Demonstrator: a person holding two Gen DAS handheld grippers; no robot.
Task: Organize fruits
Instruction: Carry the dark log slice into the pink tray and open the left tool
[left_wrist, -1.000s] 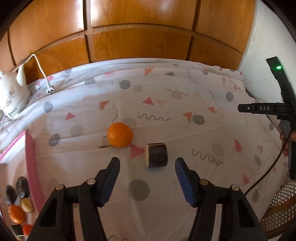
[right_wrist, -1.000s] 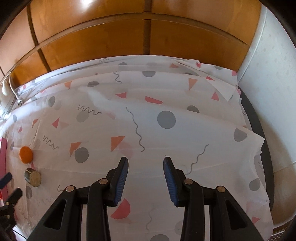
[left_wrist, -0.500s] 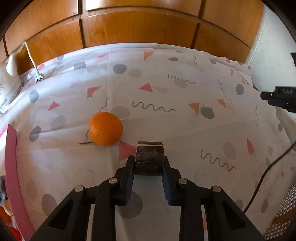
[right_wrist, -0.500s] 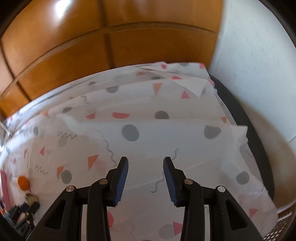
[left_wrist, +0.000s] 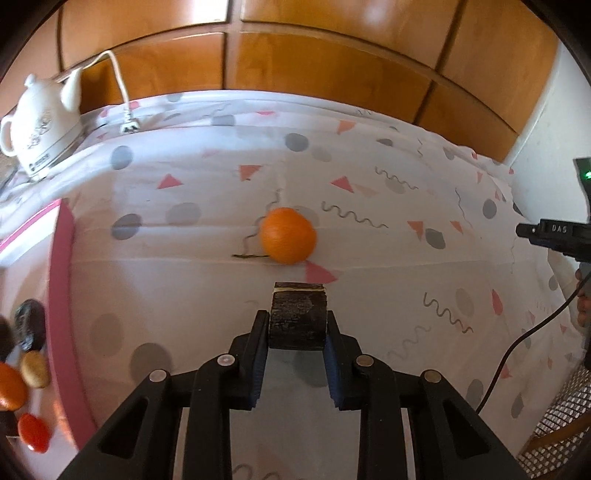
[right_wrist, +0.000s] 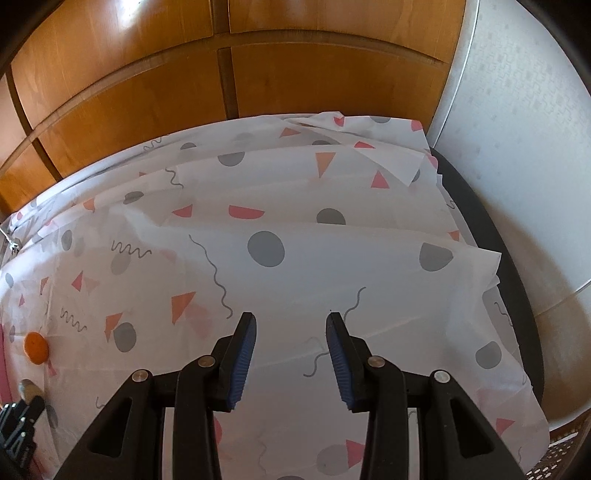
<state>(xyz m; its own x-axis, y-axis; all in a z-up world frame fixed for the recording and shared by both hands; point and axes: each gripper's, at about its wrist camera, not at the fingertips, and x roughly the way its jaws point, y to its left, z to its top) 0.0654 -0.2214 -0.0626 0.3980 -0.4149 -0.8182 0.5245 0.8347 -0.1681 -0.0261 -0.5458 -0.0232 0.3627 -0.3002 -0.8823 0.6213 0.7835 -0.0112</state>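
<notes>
My left gripper (left_wrist: 297, 325) is shut on a dark, bark-skinned chunk with a pale cut face (left_wrist: 298, 318), held just above the patterned cloth. An orange (left_wrist: 288, 235) lies on the cloth just beyond it, slightly left. A pink tray (left_wrist: 61, 280) at the left edge holds several fruits (left_wrist: 33, 367). My right gripper (right_wrist: 291, 330) is open and empty over bare cloth. In the right wrist view the orange (right_wrist: 36, 347) and the held chunk (right_wrist: 29, 388) sit at the far left.
A white kettle (left_wrist: 38, 122) with cord and plug (left_wrist: 127, 125) stands at the back left. Wooden panels (left_wrist: 295, 59) run behind the table. The cloth ends near a white wall (right_wrist: 517, 147) on the right. A woven chair (left_wrist: 557, 424) is at lower right.
My left gripper closed on the dark chunk and has lifted and swung left with it, so the tray and kettle came into view. My right gripper stayed open and panned a little.
</notes>
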